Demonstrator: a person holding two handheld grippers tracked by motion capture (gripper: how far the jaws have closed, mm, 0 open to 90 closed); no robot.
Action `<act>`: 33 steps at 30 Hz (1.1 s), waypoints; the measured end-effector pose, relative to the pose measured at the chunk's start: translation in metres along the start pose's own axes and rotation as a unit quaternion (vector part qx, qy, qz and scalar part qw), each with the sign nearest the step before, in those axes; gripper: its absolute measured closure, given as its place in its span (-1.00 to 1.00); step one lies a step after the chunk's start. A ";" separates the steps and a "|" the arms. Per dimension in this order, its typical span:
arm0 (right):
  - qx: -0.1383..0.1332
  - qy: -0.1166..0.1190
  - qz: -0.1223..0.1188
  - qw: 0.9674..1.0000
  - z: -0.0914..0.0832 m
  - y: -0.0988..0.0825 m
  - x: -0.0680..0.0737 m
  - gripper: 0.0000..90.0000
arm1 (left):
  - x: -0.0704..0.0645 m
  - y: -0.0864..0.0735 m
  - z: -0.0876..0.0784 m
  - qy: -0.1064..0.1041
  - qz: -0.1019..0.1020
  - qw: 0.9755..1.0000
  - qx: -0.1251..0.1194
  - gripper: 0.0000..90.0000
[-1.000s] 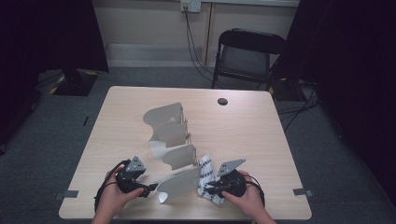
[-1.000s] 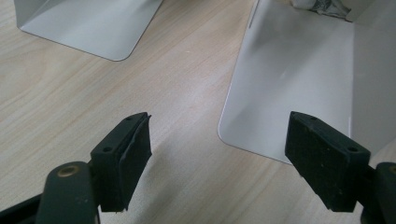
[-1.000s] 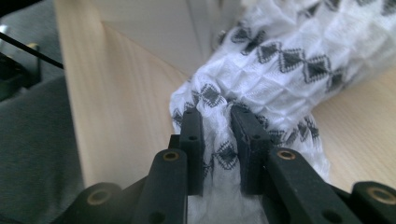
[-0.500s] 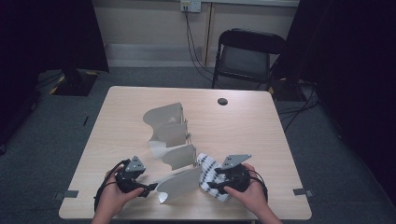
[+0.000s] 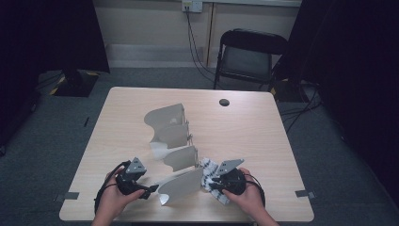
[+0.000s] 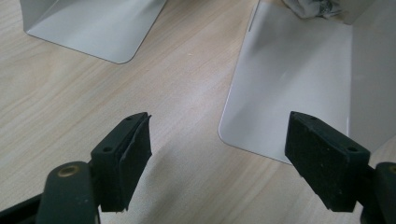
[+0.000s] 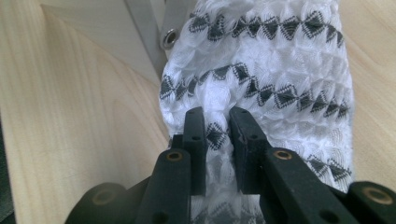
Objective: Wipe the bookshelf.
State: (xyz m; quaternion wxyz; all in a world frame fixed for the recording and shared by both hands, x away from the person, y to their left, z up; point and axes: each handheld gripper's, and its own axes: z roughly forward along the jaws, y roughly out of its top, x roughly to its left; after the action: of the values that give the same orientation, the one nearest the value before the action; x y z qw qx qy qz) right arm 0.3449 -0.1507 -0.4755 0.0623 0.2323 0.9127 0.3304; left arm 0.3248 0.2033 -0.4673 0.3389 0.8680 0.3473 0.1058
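Your right claw (image 7: 217, 123) has just been closing and now pinches a fold of the one white cloth (image 7: 261, 70) with dark diamond bands, which lies on the counter (image 5: 244, 127) near its front edge, its long axis running from your right hand away towards the metal dividers. Your left claw (image 6: 219, 154) is spread wide over bare wood, one jaw just over the corner of the nearest divider (image 5: 181, 186). Four of these white dividers stand in a row, reaching from the front edge to mid-counter.

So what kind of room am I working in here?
Probably a lab or studio set up for recording: a bare table on grey carpet, black curtains at both sides, and a folding chair by a wall socket.
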 end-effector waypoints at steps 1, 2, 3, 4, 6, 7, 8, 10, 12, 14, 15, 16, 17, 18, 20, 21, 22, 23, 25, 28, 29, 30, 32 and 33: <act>-0.001 0.003 0.001 1.000 0.000 0.000 0.000 0.73 | -0.001 0.000 0.000 -0.001 -0.004 1.000 -0.005 -0.50; 0.000 0.007 0.002 1.000 -0.001 0.000 -0.001 0.73 | -0.001 0.000 0.000 0.000 -0.004 1.000 -0.005 -0.50; -0.001 0.008 0.005 1.000 -0.001 -0.001 -0.001 0.69 | 0.000 0.000 0.000 0.000 -0.004 1.000 -0.005 -0.50; -0.004 0.007 0.005 1.000 -0.002 0.000 -0.001 0.62 | 0.000 0.000 0.000 0.000 -0.002 1.000 -0.003 -0.50; -0.020 0.005 0.008 1.000 -0.005 0.000 -0.001 0.38 | 0.001 0.000 0.000 0.001 -0.002 1.000 -0.003 -0.50; -0.031 0.005 0.014 0.999 -0.008 0.001 -0.002 0.25 | 0.001 0.000 0.000 0.001 -0.003 1.000 -0.002 -0.50; -0.040 0.001 0.020 0.999 -0.010 0.001 -0.003 0.08 | 0.001 0.000 0.000 0.001 -0.002 1.000 -0.002 -0.50; -0.045 -0.011 0.025 0.999 -0.011 0.002 -0.006 -0.10 | 0.001 0.000 0.000 0.001 -0.001 1.000 -0.001 -0.50; -0.033 -0.019 0.024 0.999 -0.006 0.001 -0.009 -0.21 | 0.001 0.000 0.000 0.000 -0.002 1.000 -0.002 -0.50; -0.014 -0.018 0.031 0.999 0.004 -0.004 -0.011 -0.22 | 0.001 0.000 0.000 0.001 -0.006 1.000 -0.006 -0.50; -0.023 -0.016 0.034 0.999 0.006 -0.006 -0.011 -0.17 | 0.001 0.000 -0.001 0.002 -0.005 1.000 -0.006 -0.50; -0.028 -0.017 0.037 0.999 0.006 -0.007 -0.011 0.00 | 0.001 0.000 -0.001 0.002 -0.006 1.000 -0.005 -0.50; -0.028 -0.013 0.038 0.999 0.005 -0.008 -0.011 0.21 | 0.002 0.000 -0.001 0.003 -0.004 1.000 -0.003 -0.50; -0.029 0.007 0.041 0.999 0.004 -0.007 -0.010 0.53 | 0.002 0.000 -0.001 0.002 -0.003 1.000 -0.002 -0.50; -0.024 0.012 0.036 0.999 0.003 -0.006 -0.007 0.65 | 0.002 0.000 0.000 0.002 -0.002 1.000 -0.001 -0.50; -0.020 0.014 0.031 0.999 0.003 -0.005 -0.006 0.67 | 0.001 0.000 0.000 0.002 -0.001 1.000 -0.001 -0.50; -0.014 0.016 0.031 0.999 0.002 -0.004 -0.005 0.69 | 0.001 0.000 0.000 0.002 -0.001 1.000 -0.002 -0.50; -0.013 0.025 0.030 0.999 0.001 -0.003 -0.004 0.71 | 0.000 0.000 0.000 0.000 -0.002 1.000 -0.002 -0.50; -0.018 0.038 0.029 0.999 -0.004 -0.001 -0.002 0.72 | 0.000 0.001 0.000 0.000 -0.003 1.000 -0.005 -0.50; -0.032 0.049 0.021 0.998 -0.018 0.006 0.001 0.73 | 0.001 0.001 0.001 -0.001 0.000 1.000 -0.003 -0.50; -0.038 0.051 0.019 0.998 -0.024 0.009 0.002 0.74 | 0.000 0.000 0.001 -0.002 -0.005 1.000 -0.003 -0.50; -0.046 0.053 0.018 0.997 -0.031 0.012 0.002 0.74 | 0.000 0.000 0.002 -0.001 -0.005 1.000 -0.002 -0.50; -0.067 0.052 0.015 0.996 -0.046 0.020 0.001 0.74 | 0.000 0.000 0.001 -0.002 -0.004 1.000 -0.002 -0.50; -0.074 0.050 0.014 0.996 -0.052 0.023 0.001 0.74 | 0.000 0.001 0.000 -0.001 -0.005 1.000 -0.003 -0.50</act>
State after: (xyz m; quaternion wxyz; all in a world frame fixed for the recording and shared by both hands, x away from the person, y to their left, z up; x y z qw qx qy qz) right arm 0.3387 -0.1648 -0.4211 0.0292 0.2236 0.8842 0.4091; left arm 0.3255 0.2028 -0.4670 0.3422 0.8654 0.3507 0.1047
